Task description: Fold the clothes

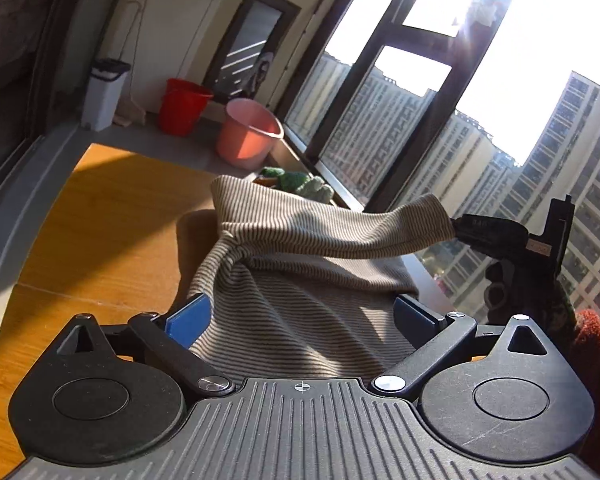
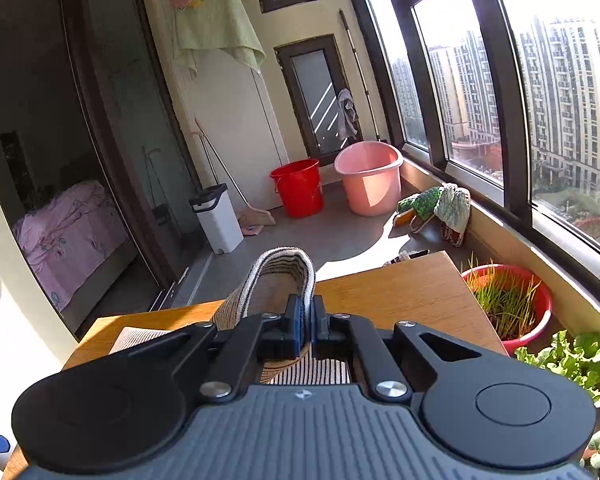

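Observation:
A brown-and-white striped garment (image 1: pixel 300 300) lies on the wooden table (image 1: pixel 100 240). My left gripper (image 1: pixel 304 312) is open, its blue pads wide apart on either side of the cloth's near part. One sleeve (image 1: pixel 340 228) is lifted and stretched to the right, pinched at its cuff by my right gripper (image 1: pixel 456 228). In the right wrist view my right gripper (image 2: pixel 306 320) is shut on the striped cuff (image 2: pixel 284 276), which loops up above the fingers over the table (image 2: pixel 400 292).
A red bucket (image 2: pixel 298 186), a pink tub (image 2: pixel 370 176) and a white bin (image 2: pixel 216 220) stand on the balcony floor beyond the table. Green slippers (image 2: pixel 436 208) lie by the window. A red pot of grass (image 2: pixel 508 304) sits to the table's right.

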`<action>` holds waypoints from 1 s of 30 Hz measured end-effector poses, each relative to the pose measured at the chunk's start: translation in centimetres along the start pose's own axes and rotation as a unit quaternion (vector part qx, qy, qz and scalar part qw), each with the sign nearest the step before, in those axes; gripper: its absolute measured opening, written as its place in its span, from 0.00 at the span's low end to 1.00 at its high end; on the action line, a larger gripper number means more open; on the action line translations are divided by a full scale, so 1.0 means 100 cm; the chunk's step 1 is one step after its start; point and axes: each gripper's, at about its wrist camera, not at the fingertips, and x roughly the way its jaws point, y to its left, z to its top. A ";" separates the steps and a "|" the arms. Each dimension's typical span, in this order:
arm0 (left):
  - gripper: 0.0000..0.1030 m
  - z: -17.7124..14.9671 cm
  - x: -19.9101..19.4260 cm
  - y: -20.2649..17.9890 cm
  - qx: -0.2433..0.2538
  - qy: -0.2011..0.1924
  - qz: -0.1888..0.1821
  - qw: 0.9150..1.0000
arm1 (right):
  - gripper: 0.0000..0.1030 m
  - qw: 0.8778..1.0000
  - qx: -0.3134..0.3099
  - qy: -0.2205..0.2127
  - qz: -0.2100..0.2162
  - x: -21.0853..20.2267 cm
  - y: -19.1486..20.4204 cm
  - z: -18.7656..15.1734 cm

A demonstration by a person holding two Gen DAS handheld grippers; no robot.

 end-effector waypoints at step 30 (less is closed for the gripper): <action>1.00 0.003 0.112 -0.014 0.124 -0.017 0.062 0.990 | 0.04 0.999 -0.014 0.030 0.031 0.022 0.014 0.001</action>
